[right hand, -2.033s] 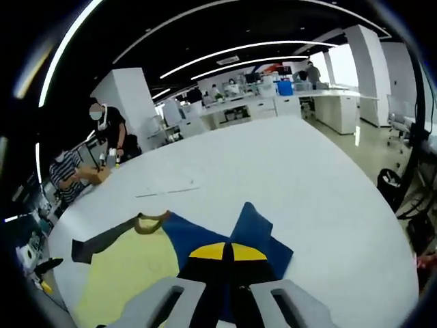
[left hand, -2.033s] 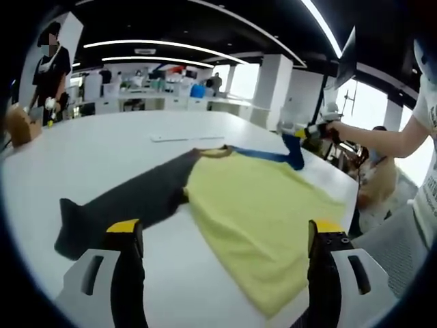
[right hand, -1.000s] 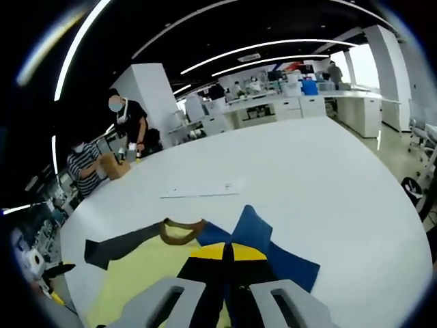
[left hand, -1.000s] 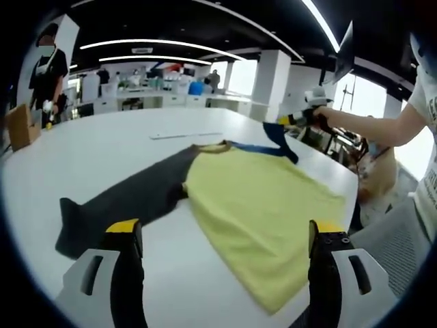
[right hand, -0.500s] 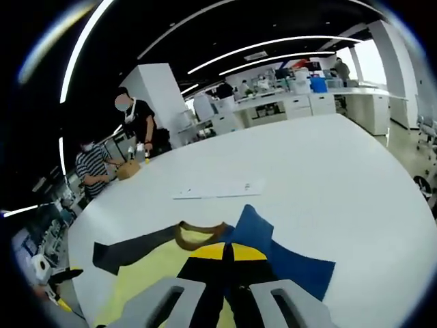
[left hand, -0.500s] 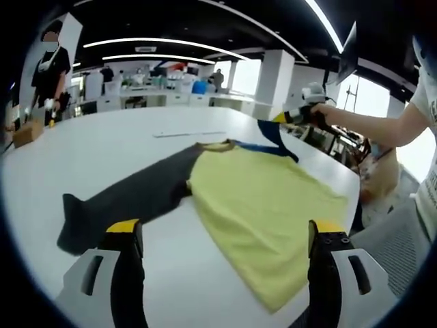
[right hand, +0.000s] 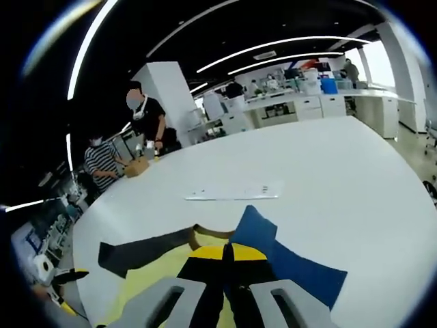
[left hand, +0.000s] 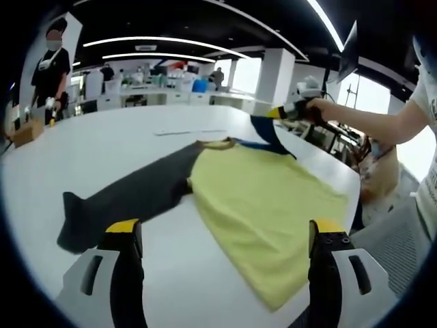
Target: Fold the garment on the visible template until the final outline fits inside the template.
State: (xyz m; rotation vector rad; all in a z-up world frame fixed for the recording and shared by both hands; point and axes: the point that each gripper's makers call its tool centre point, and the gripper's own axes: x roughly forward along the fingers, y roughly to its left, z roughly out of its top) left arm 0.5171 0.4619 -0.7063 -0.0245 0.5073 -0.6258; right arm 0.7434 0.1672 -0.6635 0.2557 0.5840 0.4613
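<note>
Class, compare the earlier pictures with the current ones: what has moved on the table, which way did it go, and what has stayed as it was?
The right gripper, shut on the blue sleeve, has lifted it off the table and carried it inward over the yellow body of the garment. The left gripper stays open and idle, its jaws wide apart. The dark sleeve and yellow body lie where they were.

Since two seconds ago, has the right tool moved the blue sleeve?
Yes. In the left gripper view the right tool has lifted the blue sleeve off the table and carried it inward over the yellow shirt body.
</note>
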